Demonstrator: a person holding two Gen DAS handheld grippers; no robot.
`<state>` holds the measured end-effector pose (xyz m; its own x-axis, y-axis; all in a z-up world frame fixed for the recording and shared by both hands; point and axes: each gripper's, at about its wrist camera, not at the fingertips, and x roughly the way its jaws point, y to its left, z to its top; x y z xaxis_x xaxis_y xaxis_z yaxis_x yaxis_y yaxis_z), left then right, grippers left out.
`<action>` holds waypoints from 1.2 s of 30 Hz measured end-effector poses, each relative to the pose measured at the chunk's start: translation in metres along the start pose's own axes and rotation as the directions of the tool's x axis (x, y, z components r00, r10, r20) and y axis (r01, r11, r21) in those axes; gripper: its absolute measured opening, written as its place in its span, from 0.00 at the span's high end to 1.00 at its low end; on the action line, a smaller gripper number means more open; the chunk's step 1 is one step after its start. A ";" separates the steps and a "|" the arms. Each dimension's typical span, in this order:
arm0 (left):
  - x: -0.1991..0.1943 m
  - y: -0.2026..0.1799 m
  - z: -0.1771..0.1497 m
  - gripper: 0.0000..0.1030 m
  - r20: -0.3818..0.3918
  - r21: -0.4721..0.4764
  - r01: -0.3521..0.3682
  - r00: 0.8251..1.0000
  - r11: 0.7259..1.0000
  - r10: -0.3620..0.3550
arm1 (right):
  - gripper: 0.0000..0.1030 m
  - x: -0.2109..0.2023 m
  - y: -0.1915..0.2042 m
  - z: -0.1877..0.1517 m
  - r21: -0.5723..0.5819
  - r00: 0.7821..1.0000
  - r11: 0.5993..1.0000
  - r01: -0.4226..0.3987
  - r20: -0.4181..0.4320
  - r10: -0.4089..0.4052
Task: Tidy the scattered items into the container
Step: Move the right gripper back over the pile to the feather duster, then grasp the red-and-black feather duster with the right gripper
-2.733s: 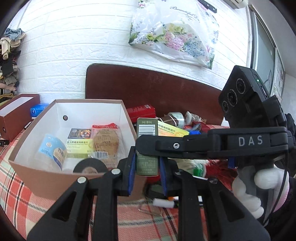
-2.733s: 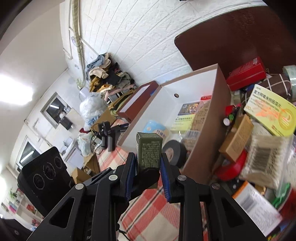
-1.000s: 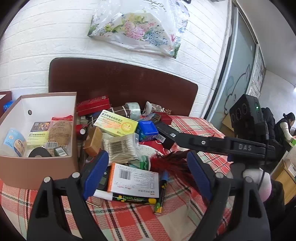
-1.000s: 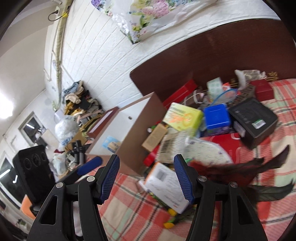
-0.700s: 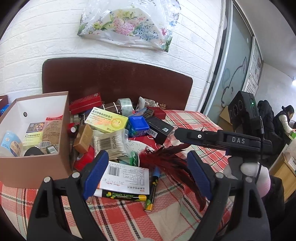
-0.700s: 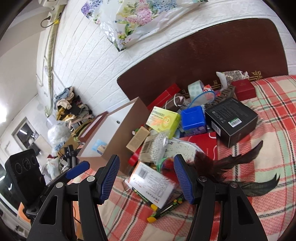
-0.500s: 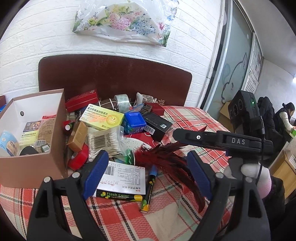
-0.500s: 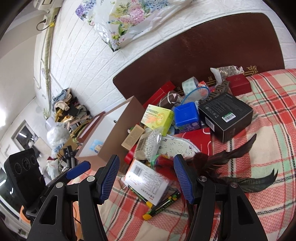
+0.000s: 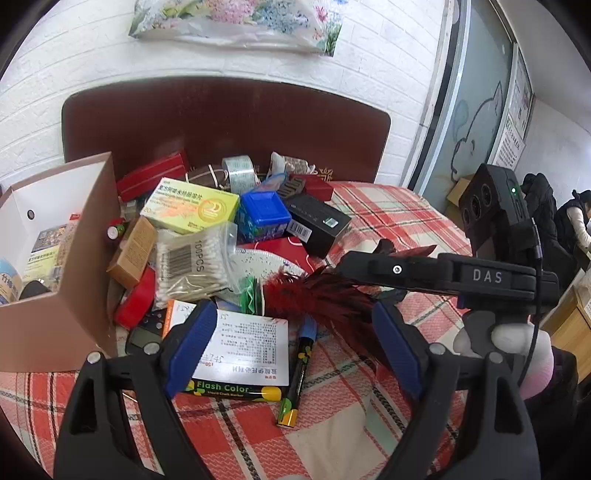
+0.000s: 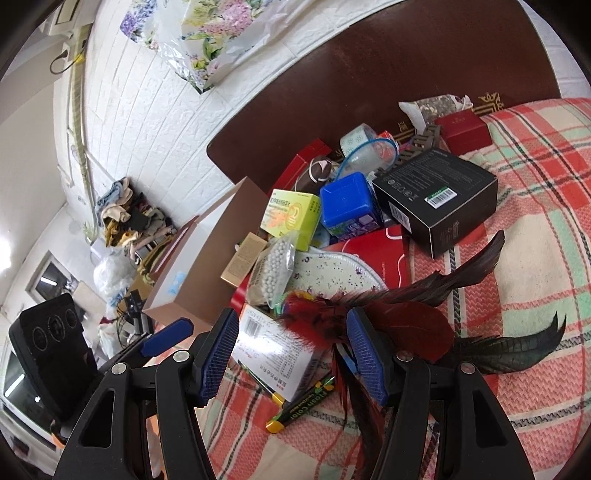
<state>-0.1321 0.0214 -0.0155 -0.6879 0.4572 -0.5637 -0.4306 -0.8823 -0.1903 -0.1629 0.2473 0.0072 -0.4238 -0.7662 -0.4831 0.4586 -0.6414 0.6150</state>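
So the thing everything hangs on right now is the white-topped marker box [image 9: 236, 354] with "Flash Color" on its edge; it lies flat on the plaid cloth [image 9: 332, 435] straight ahead of and below my left gripper [image 9: 291, 347], its left end behind the left blue pad, while the rest of that wide gap frames a loose marker pen [image 9: 299, 369] and the red feather duster [image 9: 325, 295]; nothing is pinched, jaws spread wide and empty; the box's long axis runs roughly across the gap rather than along the fingers, so I reckon I'd have to take it across its short side or roll the wrist a bit. My right gripper [image 10: 291, 354] is also parted with nothing clamped, narrower than the left; in its view the feathers poke up between the pads without being squeezed and the same box [image 10: 280, 354] peeks out just beyond the left pad; honestly both hands look about equally near, left maybe better lined up. The container, a brown cardboard box [image 9: 55, 314] with a white inside, sits to the left of the pile, touching the clutter, already holding a few items; behind it all there's a dark headboard [image 9: 221, 122], white brick wall [image 9: 92, 55] with a flowery bag [image 9: 236, 18] hanging; people sit off to the far right.
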 end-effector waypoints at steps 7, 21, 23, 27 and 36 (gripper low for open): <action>0.026 0.002 -0.004 0.25 -0.060 0.003 0.004 0.998 1.000 -0.004 | 0.40 0.012 -0.015 -0.003 0.028 1.000 1.000 -0.009 -0.029 0.009; 0.090 0.026 -0.003 0.34 -0.128 -0.039 0.017 0.991 0.999 -0.022 | 0.40 0.055 -0.068 -0.013 0.136 0.993 0.991 -0.014 -0.110 0.029; 0.097 0.030 -0.003 0.42 -0.133 -0.055 0.031 0.990 0.998 -0.038 | 0.41 0.058 -0.068 -0.012 0.119 0.994 0.993 -0.004 -0.111 0.017; 0.101 0.033 -0.002 0.50 -0.125 -0.057 0.035 0.991 0.998 -0.042 | 0.45 0.062 -0.070 -0.011 0.101 0.994 0.995 -0.003 -0.106 0.014; 0.101 0.027 -0.001 0.54 -0.127 -0.039 0.026 0.991 0.999 -0.030 | 0.49 0.062 -0.069 -0.010 0.091 0.995 0.996 0.001 -0.098 0.008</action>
<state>-0.2119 0.0435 -0.0785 -0.5943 0.4659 -0.6555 -0.4252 -0.8739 -0.2356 -0.2130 0.2433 -0.0715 -0.3414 -0.7713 -0.5372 0.3848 -0.6362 0.6687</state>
